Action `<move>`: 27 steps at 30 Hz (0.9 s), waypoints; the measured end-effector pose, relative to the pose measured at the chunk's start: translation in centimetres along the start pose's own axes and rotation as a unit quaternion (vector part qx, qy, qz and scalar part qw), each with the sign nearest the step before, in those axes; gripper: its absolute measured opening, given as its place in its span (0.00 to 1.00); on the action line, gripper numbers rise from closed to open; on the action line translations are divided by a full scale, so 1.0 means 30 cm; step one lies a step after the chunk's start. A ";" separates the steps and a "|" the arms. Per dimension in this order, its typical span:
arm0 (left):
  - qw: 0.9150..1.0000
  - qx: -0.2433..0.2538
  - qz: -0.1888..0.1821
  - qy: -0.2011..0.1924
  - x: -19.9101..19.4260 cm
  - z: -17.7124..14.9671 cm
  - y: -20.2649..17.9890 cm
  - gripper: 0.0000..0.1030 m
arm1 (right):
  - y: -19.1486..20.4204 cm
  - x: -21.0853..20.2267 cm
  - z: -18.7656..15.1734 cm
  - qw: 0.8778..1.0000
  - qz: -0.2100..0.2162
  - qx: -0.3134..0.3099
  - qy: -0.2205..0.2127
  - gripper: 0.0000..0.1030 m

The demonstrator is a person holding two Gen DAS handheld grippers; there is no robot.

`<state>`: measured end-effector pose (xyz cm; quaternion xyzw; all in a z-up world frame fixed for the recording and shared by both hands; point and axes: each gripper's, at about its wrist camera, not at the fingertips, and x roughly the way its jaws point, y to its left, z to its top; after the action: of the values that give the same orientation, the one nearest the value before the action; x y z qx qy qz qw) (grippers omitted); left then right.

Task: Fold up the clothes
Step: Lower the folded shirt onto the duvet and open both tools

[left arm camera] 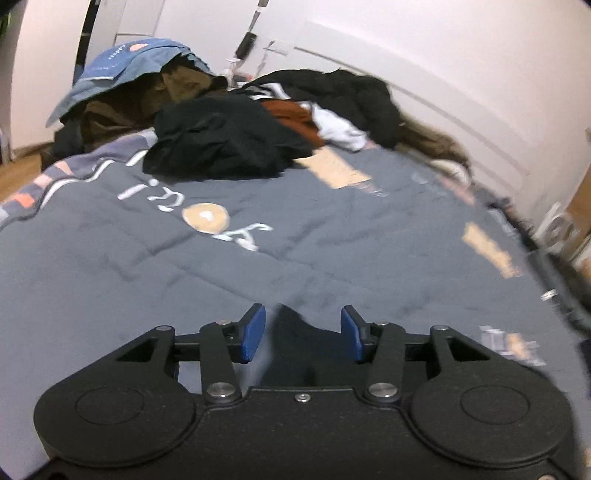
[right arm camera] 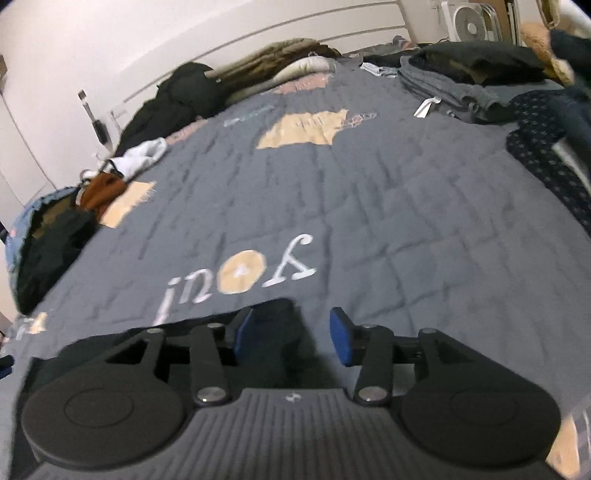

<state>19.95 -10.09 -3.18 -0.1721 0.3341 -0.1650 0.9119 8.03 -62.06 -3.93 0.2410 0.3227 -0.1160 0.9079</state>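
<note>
The left gripper hangs low over a grey quilt, its blue pads set well apart. A dark cloth shows between and under them, rising to a blurred peak near the left pad; whether a pad touches it cannot be told, and nothing is clamped. The right gripper is also wide open over the same quilt, with the dark cloth lying beneath its left pad and spreading left under the body. Its right pad stands over bare quilt. The cloth's shape is mostly hidden by the grippers, so its long axis cannot be told; its visible edge runs roughly across the right view.

In the left view the unfolded clothes sit at the far end of the bed: a black heap nearest, a rust garment and a white one just behind it, and a black jacket against the wall. A blue denim piece drapes over a brown one at the far left.

In the right view a folded stack, grey below and dark on top, lies at the far right with its long side running across the bed. A dotted navy garment lies just beside it, stretching toward the camera. A fan stands beyond the bed.
</note>
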 end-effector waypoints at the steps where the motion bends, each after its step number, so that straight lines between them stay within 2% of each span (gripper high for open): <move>1: 1.000 -0.007 -0.004 -0.006 -0.028 -0.004 -0.006 0.45 | 0.013 -0.044 -0.022 1.000 0.007 0.005 -0.009 0.46; 4: 0.999 -0.029 -0.017 -0.023 -0.114 -0.017 -0.025 0.54 | 0.058 -0.153 -0.106 1.000 0.022 0.001 -0.022 0.47; 8: 0.998 -0.056 -0.030 -0.016 -0.229 -0.119 -0.016 0.56 | 0.100 -0.279 -0.234 0.999 0.034 0.004 -0.028 0.48; 13: 0.994 -0.108 -0.011 -0.002 -0.326 -0.235 0.053 0.57 | 0.103 -0.378 -0.380 1.000 0.022 0.004 -0.018 0.48; 21: 0.984 -0.177 0.023 0.005 -0.457 -0.364 0.142 0.58 | 0.054 -0.446 -0.534 0.998 0.004 0.055 0.011 0.48; 27: 0.981 -0.191 0.040 0.015 -0.496 -0.443 0.151 0.58 | 0.021 -0.476 -0.605 0.992 0.017 0.123 0.025 0.48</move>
<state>1.21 -2.59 -6.41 -0.3274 0.3800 -0.0644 0.8627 -12.30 -51.44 -6.80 0.3597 0.3245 -0.1329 0.8647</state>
